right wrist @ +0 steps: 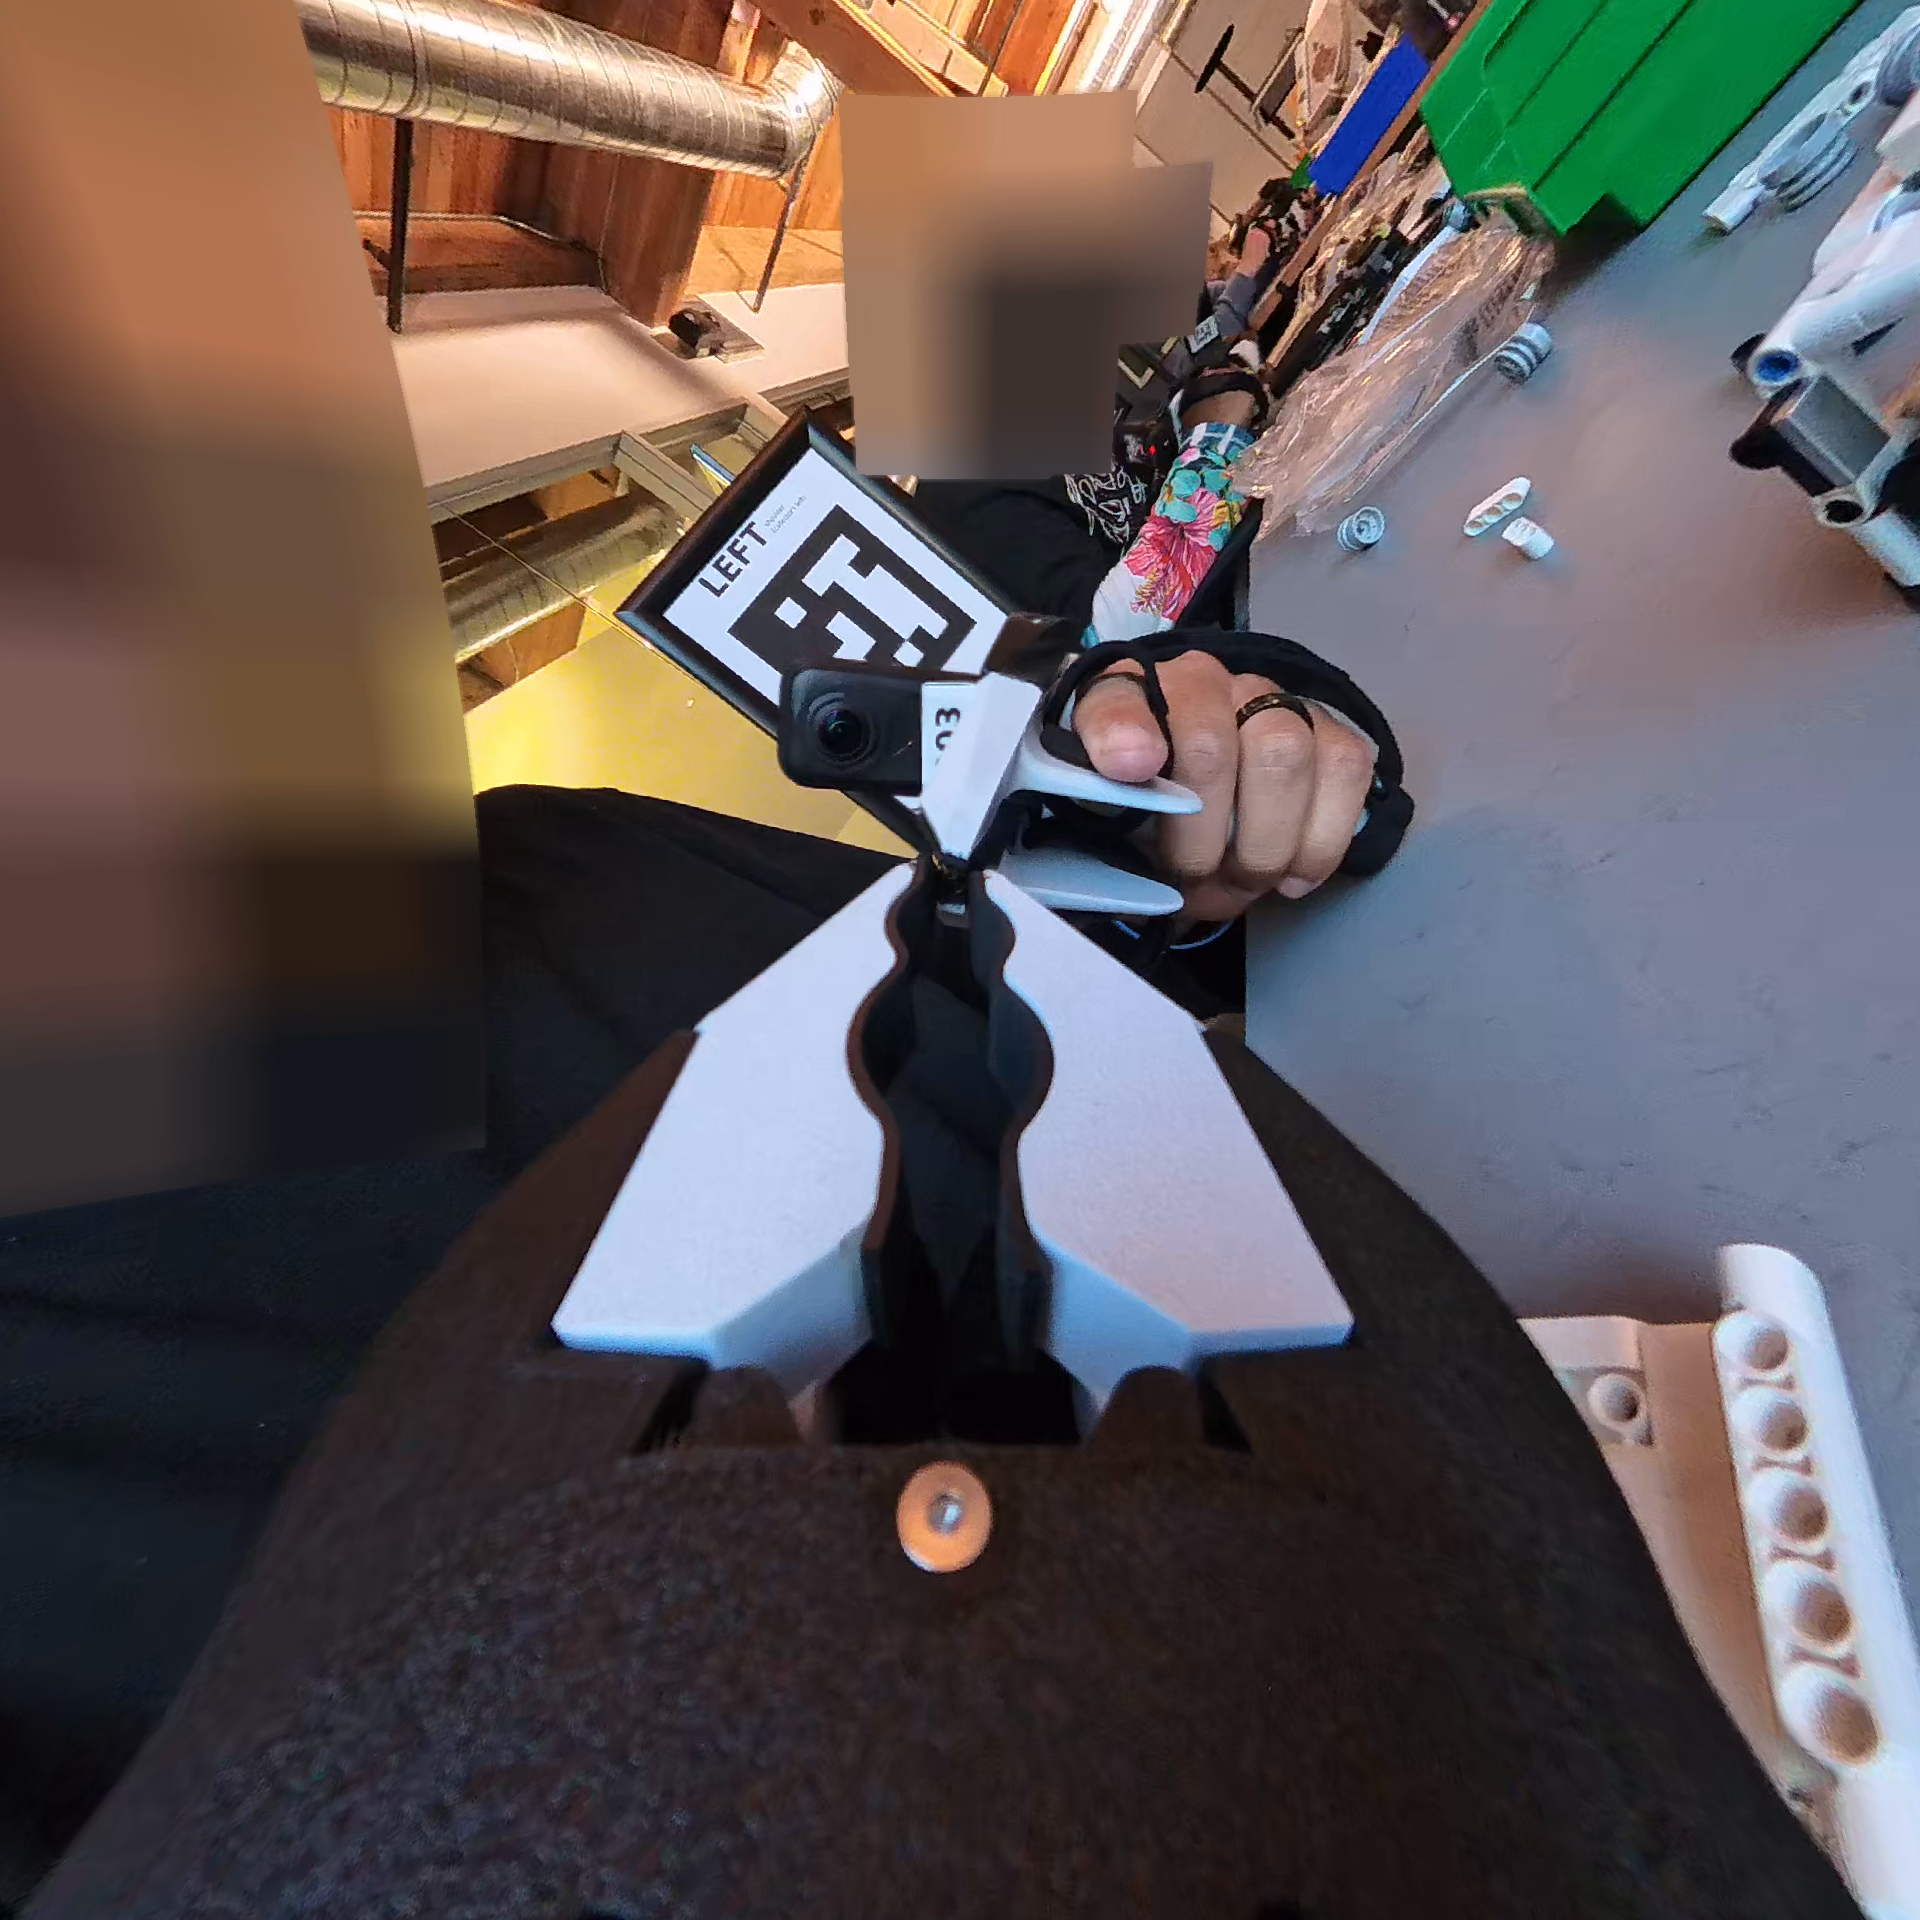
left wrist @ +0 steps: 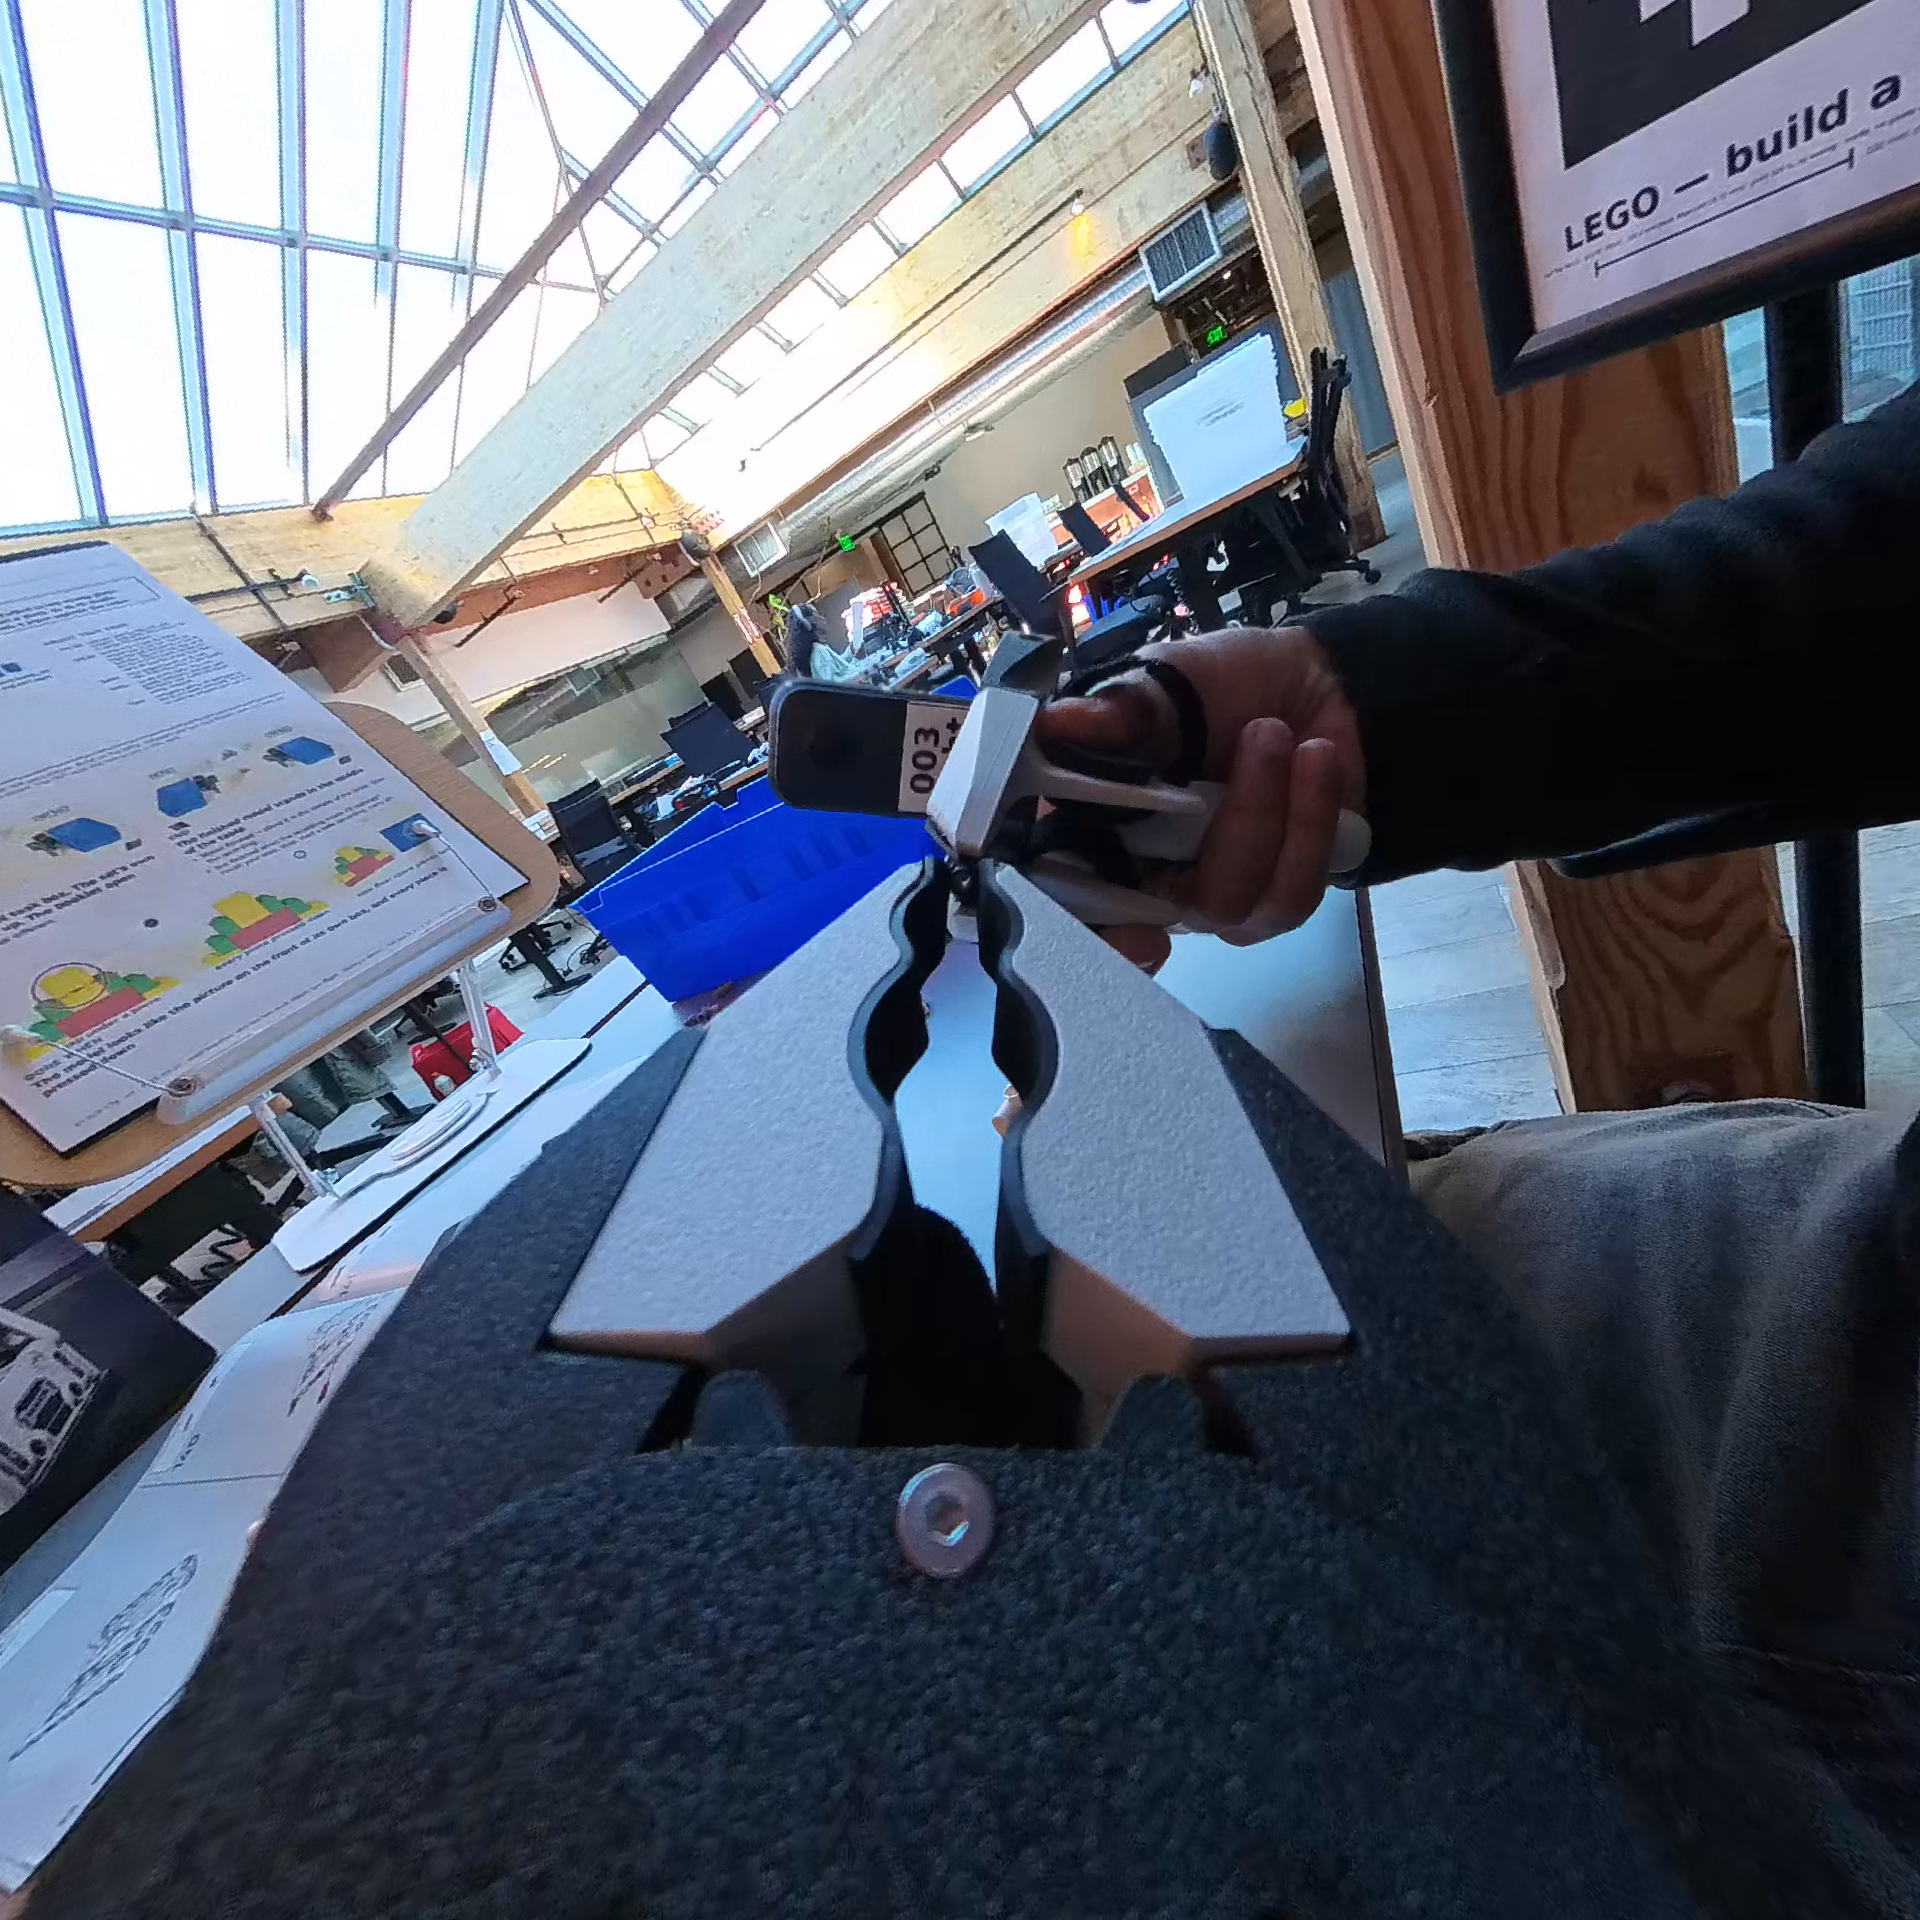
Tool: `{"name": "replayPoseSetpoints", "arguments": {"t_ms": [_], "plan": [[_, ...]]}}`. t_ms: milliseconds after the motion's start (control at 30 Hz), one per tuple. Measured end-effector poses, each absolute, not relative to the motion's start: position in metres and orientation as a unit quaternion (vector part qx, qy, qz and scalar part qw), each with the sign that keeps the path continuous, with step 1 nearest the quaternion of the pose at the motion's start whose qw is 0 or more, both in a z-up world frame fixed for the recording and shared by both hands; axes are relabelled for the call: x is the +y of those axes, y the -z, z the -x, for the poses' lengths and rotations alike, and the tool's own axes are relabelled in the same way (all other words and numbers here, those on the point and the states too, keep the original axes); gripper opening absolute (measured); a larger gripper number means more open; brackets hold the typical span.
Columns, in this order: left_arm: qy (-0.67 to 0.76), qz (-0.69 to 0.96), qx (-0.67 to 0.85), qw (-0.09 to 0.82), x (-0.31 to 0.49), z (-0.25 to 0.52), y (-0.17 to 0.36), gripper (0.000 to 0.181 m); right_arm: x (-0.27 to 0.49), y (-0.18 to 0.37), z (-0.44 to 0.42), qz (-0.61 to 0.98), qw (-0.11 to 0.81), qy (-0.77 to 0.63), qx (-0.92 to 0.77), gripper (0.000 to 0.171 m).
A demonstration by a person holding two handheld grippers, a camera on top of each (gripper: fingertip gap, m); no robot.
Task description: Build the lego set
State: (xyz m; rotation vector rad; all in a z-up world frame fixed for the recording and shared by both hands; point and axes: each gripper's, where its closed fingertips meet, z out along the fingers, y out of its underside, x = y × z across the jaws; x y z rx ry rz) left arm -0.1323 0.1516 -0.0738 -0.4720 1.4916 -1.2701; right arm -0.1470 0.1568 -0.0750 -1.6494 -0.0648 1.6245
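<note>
Closest to the left wrist camera, the left gripper (left wrist: 961, 883) has its fingers drawn together at the tips, with only the wavy slot further back left between them. A small dark piece (left wrist: 958, 881) sits right at the tips. It is too small to make out, and whether the fingers actually pinch it cannot be told. Just past it, tip to tip, is the right gripper (right wrist: 951, 883), held in the right hand (left wrist: 1247, 800) in a dark sleeve. In its own view its fingers likewise close to a point on that same dark speck, and the grip is equally unclear.

Beside the right gripper's body, at the table's near edge, lies a white lego beam (right wrist: 1787, 1558) with a row of round holes. The left hand (right wrist: 1247, 790), wearing a ring, rests against the edge of the grey table (right wrist: 1558, 935). A framed marker card (right wrist: 831, 582) stands up from its gripper. Further along the table are loose small white parts (right wrist: 1496, 506), and a part-built white model (right wrist: 1849, 416) is at the picture's right edge. Green bins (right wrist: 1621, 94) stand at the far end.

In the left view, printed sheets (left wrist: 156, 1507) lie near. Beyond them an instruction sheet (left wrist: 208, 831) is on a tilted stand, and past that is a blue bin (left wrist: 748, 883).
</note>
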Motion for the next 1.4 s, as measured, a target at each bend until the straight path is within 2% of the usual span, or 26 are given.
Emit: {"name": "replayPoseSetpoints", "arguments": {"t_ms": [1167,1400], "plan": [[0.538,0.202,0.622,0.532,0.1540,0.1357,0.0713,0.004,0.1581,0.0738,0.1418,0.618,0.398,-0.678,-0.005,0.002],[0.537,0.200,0.622,0.534,0.1539,0.1359,0.0713,0.004,0.1577,0.0733,0.1431,0.618,0.396,-0.680,-0.006,0.006]]}}
